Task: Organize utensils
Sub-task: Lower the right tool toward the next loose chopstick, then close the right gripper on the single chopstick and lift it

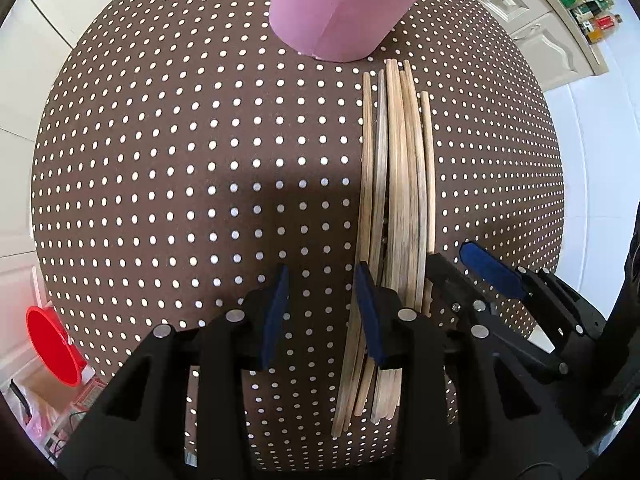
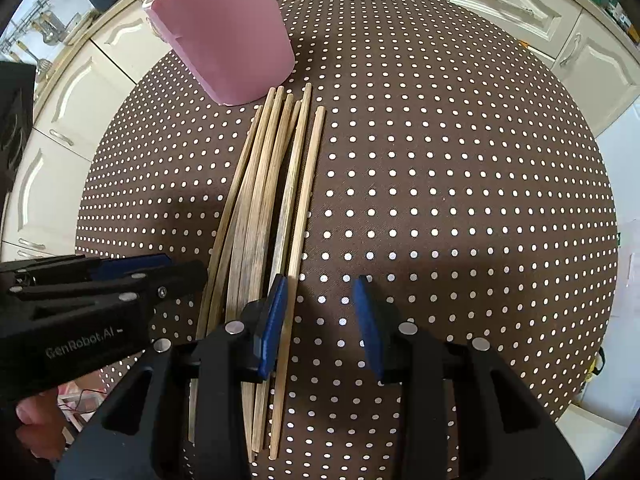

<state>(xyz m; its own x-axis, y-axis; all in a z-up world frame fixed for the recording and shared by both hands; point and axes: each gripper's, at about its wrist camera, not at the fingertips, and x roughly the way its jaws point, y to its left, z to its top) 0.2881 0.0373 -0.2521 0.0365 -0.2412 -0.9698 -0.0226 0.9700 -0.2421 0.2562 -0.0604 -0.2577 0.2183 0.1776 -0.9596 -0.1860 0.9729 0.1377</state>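
Several wooden chopsticks [image 1: 400, 184] lie side by side in a bundle on the brown dotted tablecloth, their far ends close to a pink cup [image 1: 340, 4]. My left gripper [image 1: 322, 312] is open over bare cloth, and its right finger [image 1: 366, 312] is against the bundle's left edge. In the right wrist view the same chopsticks [image 2: 264, 200] run toward the pink cup [image 2: 224, 32]. My right gripper [image 2: 320, 316] is open too. Its left finger [image 2: 276, 320] is at the bundle's right edge, beside the outermost stick. Each gripper also shows in the other's view, the right gripper [image 1: 452, 258] and the left gripper [image 2: 176, 268], flanking the bundle.
The round table [image 2: 460, 160] has a polka-dot cloth. White cabinets [image 2: 520, 4] stand behind it. A red bowl [image 1: 52, 344] sits below the table edge at the left, and bottles [image 1: 588, 8] stand on a counter at the far right. A person's hand [image 2: 36, 428] holds the left gripper.
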